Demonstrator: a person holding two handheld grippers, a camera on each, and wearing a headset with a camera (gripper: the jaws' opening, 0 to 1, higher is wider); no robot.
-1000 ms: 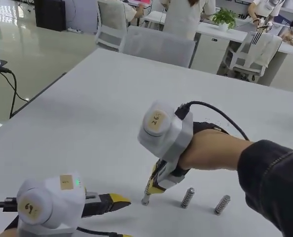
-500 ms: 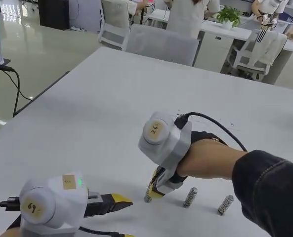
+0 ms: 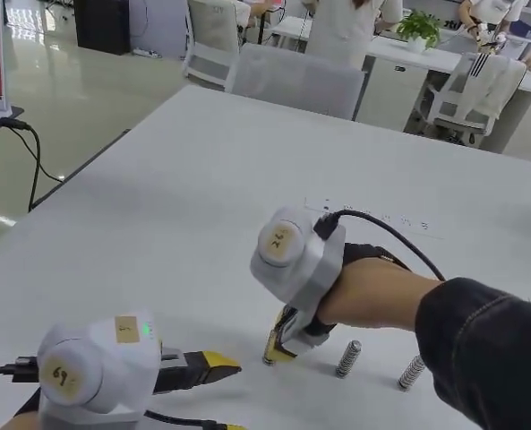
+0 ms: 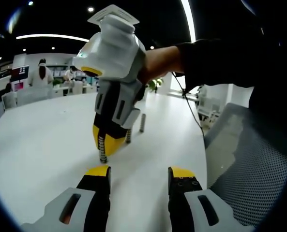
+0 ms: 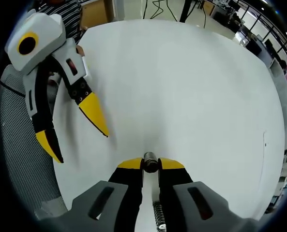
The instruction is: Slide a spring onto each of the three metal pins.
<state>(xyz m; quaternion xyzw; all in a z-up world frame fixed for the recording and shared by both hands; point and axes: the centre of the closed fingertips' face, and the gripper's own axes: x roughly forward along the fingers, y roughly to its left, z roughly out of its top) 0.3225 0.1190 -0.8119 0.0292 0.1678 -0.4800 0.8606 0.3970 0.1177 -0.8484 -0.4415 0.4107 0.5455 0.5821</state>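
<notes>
While the right gripper (image 3: 274, 351) pinches a spring (image 4: 102, 147) standing upright on the white table (image 3: 175, 197), jaws shut tight round it, the left gripper (image 4: 139, 172) sits nearby, spread wide, empty. Second spring (image 3: 347, 358) and third spring (image 3: 411, 373) stand just beside.

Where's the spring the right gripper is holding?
Head view: the coiled metal spring stands leftmost of three on the white table, between the right gripper's fingers.

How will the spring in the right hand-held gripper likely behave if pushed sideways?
The spring is an open wire coil, so it probably bends and gives rather than staying stiff. It looks slim beside the right hand-held gripper, so it is likely light. Upright and narrow, it may tip if pushed.
</notes>
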